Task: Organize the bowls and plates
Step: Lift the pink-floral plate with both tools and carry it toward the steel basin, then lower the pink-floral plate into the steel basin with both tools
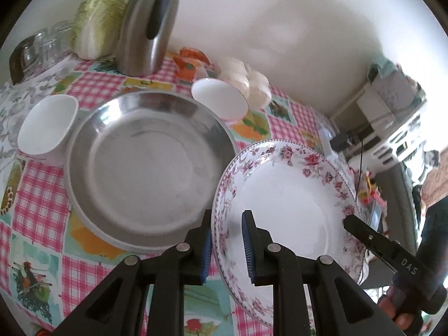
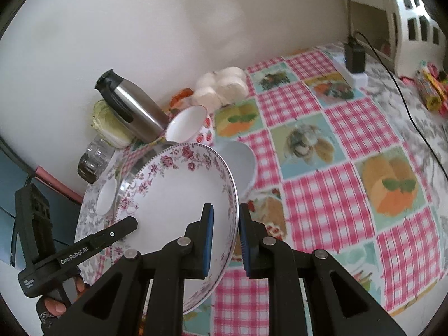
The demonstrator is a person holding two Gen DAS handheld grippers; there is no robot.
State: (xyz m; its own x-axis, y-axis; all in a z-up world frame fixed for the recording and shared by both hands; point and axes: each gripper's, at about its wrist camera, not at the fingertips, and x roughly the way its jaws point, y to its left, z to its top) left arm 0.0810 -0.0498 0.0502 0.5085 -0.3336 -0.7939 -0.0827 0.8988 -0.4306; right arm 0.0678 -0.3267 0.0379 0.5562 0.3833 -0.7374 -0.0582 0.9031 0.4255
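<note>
— Plate status?
— The plate (image 1: pixel 282 196) was tilted off the tabletop (image 2: pixel 322 145), beside the pan (image 1: pixel 145 162); left gripper (image 1: pixel 226 247) and right gripper (image 2: pixel 225 240) pinched opposite rims.
— Risk?
— Uneven pull could slip it.

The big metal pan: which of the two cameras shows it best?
The left wrist view. There the metal pan lies open to the camera, its whole rim and base visible between two white bowls. In the right wrist view the floral plate covers it, leaving only a thin sliver of rim.
</note>
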